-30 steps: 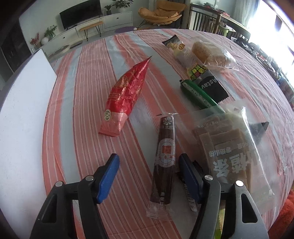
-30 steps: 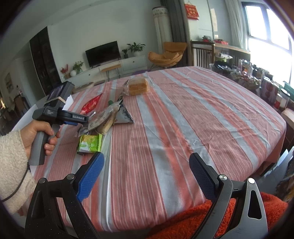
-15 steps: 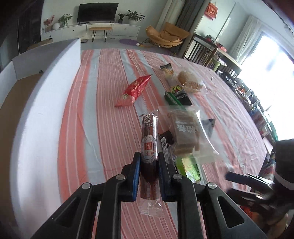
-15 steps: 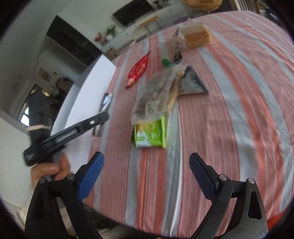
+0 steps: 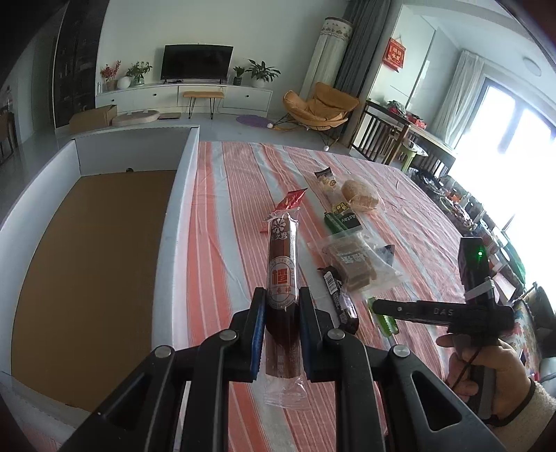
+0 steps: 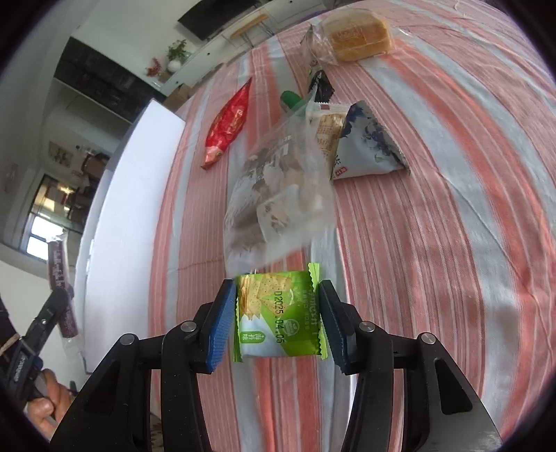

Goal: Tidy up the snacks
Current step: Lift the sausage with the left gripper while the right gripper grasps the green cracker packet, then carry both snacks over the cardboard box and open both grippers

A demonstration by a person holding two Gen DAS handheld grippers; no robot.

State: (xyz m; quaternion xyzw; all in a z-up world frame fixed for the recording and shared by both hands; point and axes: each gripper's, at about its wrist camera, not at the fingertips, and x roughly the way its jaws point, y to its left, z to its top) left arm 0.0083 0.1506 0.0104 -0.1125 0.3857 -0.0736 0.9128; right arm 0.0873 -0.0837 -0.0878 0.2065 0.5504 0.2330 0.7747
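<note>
My left gripper (image 5: 280, 321) is shut on a long dark-brown snack stick (image 5: 282, 278) in clear wrap and holds it up above the striped table, beside the white box (image 5: 175, 222). My right gripper (image 6: 276, 321) has its blue pads against both sides of a green cracker packet (image 6: 278, 313) that lies on the tablecloth. The stick also shows at the far left of the right wrist view (image 6: 60, 278). The right gripper tool shows in the left wrist view (image 5: 444, 311).
On the striped tablecloth (image 6: 434, 208) lie a clear bag of brown slabs (image 6: 278, 187), a red packet (image 6: 229, 121), a blue-white triangular packet (image 6: 368, 146), a bagged bread (image 6: 358, 33), a small dark bar (image 5: 338, 299). The open white box has a brown floor (image 5: 87, 260).
My left gripper closed on the brown stick and lifted it toward the box. My right gripper dropped to the table and closed around the green cracker packet.
</note>
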